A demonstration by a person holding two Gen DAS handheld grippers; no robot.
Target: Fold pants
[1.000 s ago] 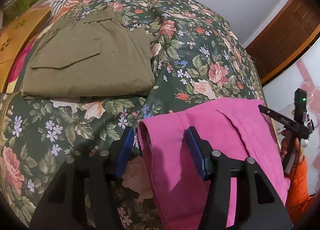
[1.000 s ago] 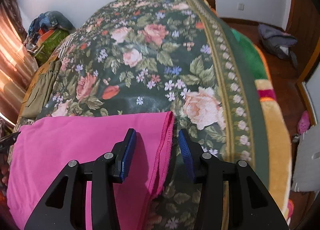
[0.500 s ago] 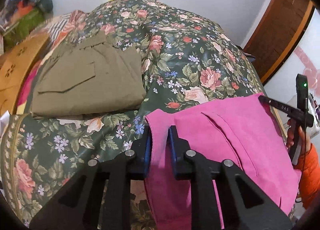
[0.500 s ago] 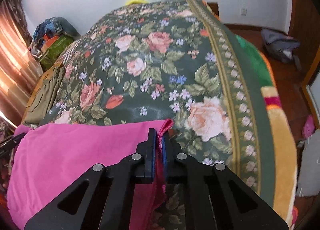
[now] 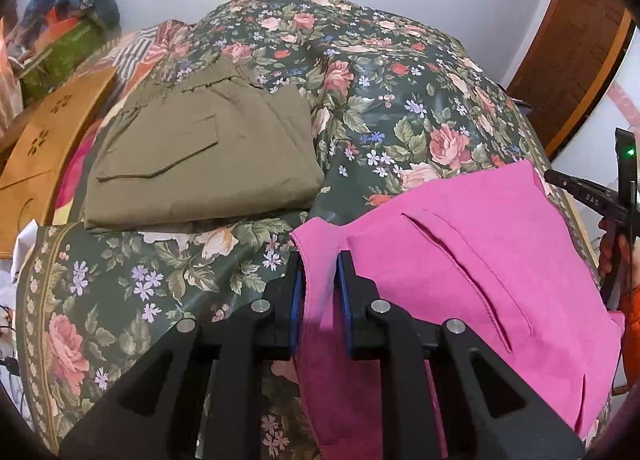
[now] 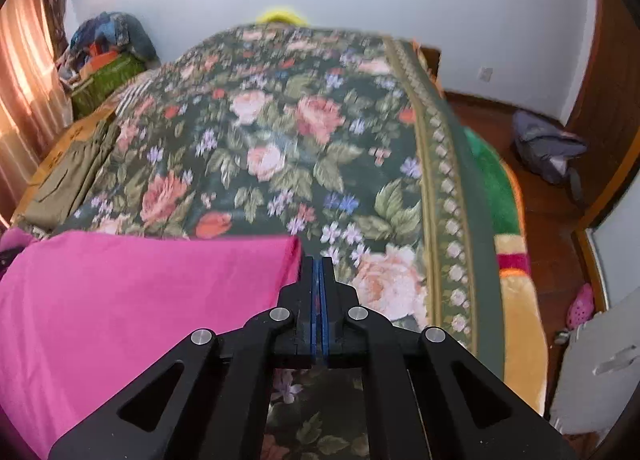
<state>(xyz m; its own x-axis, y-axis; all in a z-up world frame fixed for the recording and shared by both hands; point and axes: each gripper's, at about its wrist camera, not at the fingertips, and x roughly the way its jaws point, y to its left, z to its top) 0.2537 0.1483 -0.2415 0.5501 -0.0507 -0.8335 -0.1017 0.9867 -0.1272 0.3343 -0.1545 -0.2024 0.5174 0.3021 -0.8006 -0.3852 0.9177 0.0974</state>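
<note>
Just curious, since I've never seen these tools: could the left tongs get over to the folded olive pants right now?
Probably not right away: the left tongs are clamped on the pink pants. Only bare floral bedspread lies before the olive pants.

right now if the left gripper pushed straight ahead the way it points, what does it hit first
Past the pink pants pinched in the left gripper, the line runs over bare floral blanket. The folded olive pants lie left of it, though fisheye depth is uncertain.

White walls [image 6: 400, 0], wood floor [image 6: 500, 132], orange curtain [image 6: 24, 92] lit at left, dark wood door [image 5: 576, 44].
</note>
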